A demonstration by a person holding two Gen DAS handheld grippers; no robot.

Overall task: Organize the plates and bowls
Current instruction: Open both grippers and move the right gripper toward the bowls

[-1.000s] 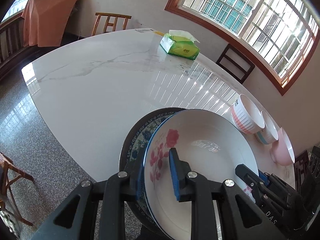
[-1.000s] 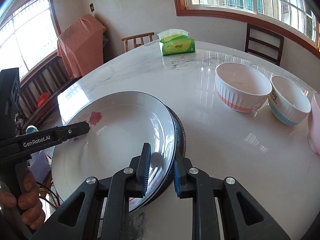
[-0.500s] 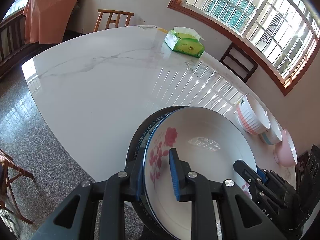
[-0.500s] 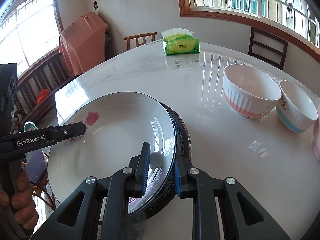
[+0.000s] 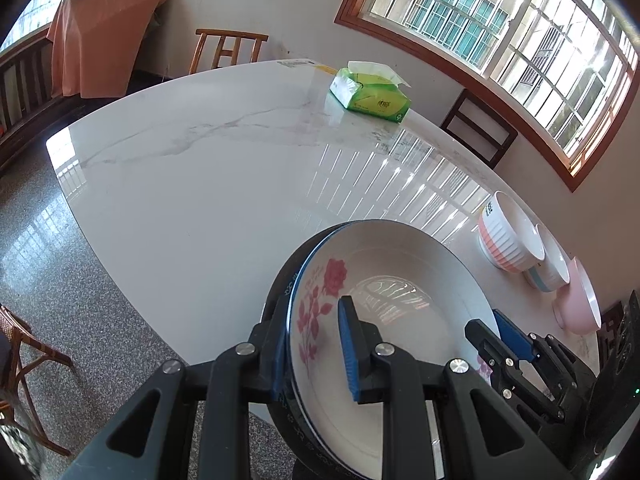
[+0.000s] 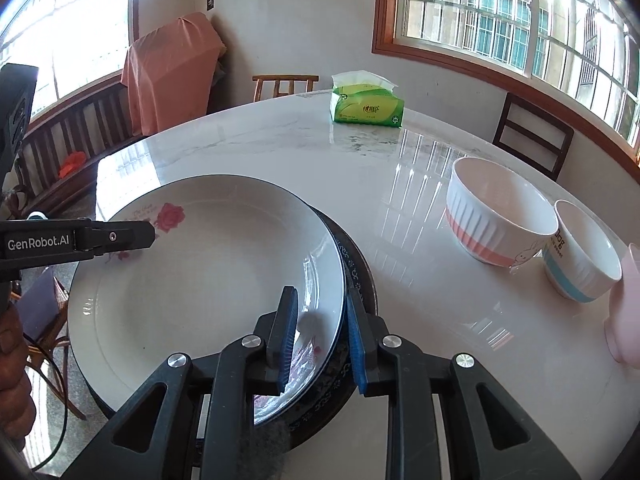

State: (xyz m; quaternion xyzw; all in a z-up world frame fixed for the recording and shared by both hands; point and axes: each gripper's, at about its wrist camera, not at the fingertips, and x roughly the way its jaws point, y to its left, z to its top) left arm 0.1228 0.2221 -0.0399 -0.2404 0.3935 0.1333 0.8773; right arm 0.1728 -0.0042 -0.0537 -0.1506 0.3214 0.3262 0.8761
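A white plate with pink roses (image 5: 400, 300) (image 6: 208, 280) lies on top of a dark blue-patterned plate (image 5: 280, 292) (image 6: 356, 276). My left gripper (image 5: 316, 344) is shut on the left rims of both plates. My right gripper (image 6: 320, 336) is shut on their right rims. The stack is held over the near edge of the white marble table (image 5: 208, 176) (image 6: 420, 312); whether it touches the table I cannot tell. A white and pink ribbed bowl (image 5: 508, 236) (image 6: 496, 216), a white and blue bowl (image 5: 550, 260) (image 6: 580, 256) and a pink bowl (image 5: 580, 296) (image 6: 624, 304) stand in a row at the right.
A green tissue box (image 5: 370, 94) (image 6: 366, 100) stands at the table's far side. Wooden chairs (image 5: 228, 46) (image 6: 532, 140) ring the table. A bench with orange cloth (image 6: 172, 64) is at the back left. Granite floor (image 5: 48, 280) lies left of the table.
Both grippers have carried the plate stack forward over the table; the dark plate shows less from under the white one. The grips are unchanged.
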